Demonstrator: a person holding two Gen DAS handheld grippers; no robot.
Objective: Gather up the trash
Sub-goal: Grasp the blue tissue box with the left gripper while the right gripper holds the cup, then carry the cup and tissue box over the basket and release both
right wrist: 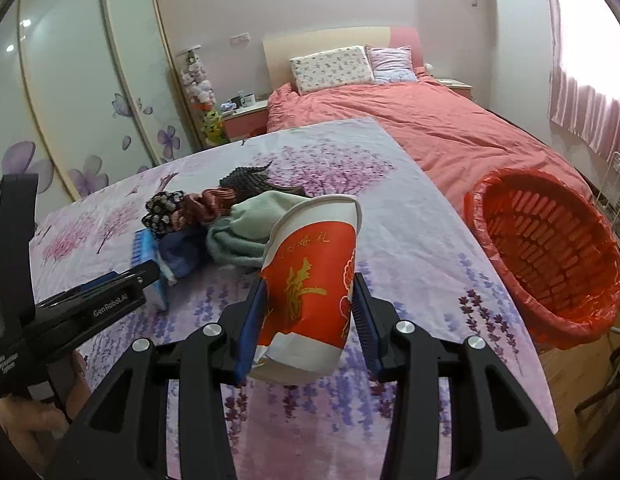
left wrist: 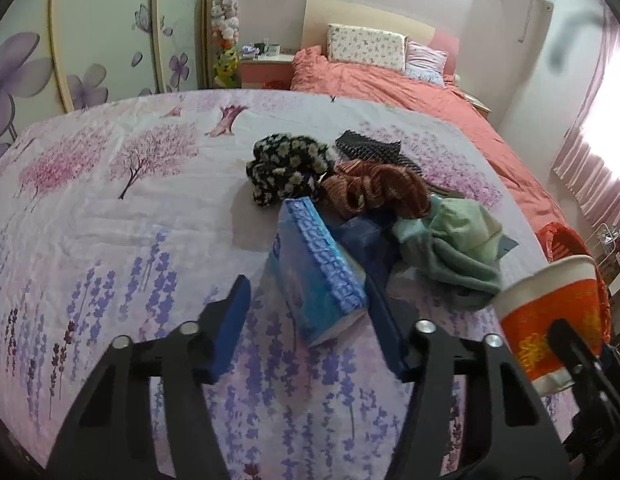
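Note:
A blue tissue pack (left wrist: 314,276) stands on its edge on the flowered sheet (left wrist: 110,240), leaning against a pile of cloths. My left gripper (left wrist: 306,280) is open around it. Its right pad lies along the pack, and a strip of sheet shows between the left pad and the pack. In the right wrist view the left gripper (right wrist: 144,276) reaches the tissue pack (right wrist: 148,256) from the left. My right gripper (right wrist: 310,280) is shut on a dented red and white paper cup (right wrist: 310,264), held above the sheet. The paper cup (left wrist: 550,316) also shows at the right of the left wrist view.
A basket with a red liner (right wrist: 550,256) stands open off the table's right edge. The pile holds a floral scrunchie (left wrist: 286,168), a brown one (left wrist: 374,192), a green cloth (left wrist: 458,248) and a dark blue cloth (left wrist: 366,240). A bed (right wrist: 430,128) lies behind. A hand (right wrist: 30,412) holds the left gripper.

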